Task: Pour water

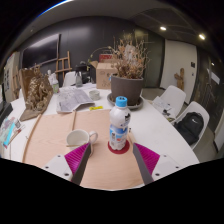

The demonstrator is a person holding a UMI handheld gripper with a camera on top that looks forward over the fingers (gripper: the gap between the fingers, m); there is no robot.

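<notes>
One water bottle (119, 125) stands just ahead of the open claw (107, 160), beside one cup (78, 137).

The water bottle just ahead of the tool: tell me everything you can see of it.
The water bottle stands upright on a small red coaster on the table. It looks like clear plastic, with a blue cap and a white-and-blue label around its middle. The cap is on. It stands just ahead of the open tool, whose pink-padded fingers do not touch it.

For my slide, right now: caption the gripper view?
Open tongs approach a capped bottle on the table.
</notes>
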